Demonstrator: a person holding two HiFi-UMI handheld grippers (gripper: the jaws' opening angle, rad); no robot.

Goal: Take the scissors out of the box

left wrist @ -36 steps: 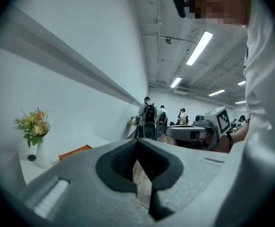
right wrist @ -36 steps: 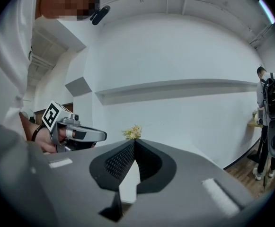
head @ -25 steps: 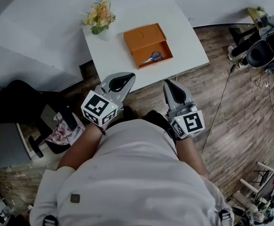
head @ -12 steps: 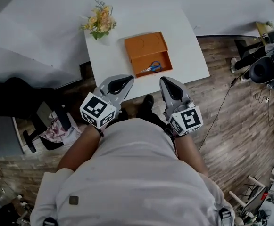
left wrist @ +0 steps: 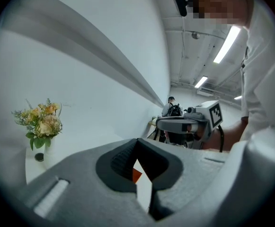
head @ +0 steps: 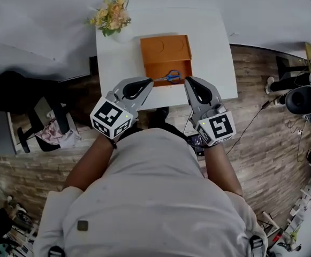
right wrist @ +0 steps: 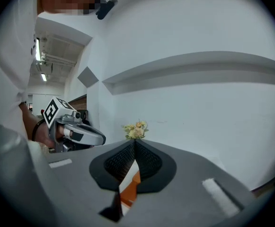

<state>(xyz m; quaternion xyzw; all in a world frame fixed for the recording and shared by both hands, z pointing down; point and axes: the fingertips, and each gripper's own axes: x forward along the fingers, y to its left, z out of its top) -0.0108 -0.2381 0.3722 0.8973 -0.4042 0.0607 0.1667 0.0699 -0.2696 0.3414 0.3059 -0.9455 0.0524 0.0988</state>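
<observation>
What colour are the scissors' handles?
The scissors have blue handles; head view shows them best.

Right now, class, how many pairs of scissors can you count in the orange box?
1. The scissors lie in the open box on the table, near its front edge. The box's front corners are partly covered, so more could be hidden.
</observation>
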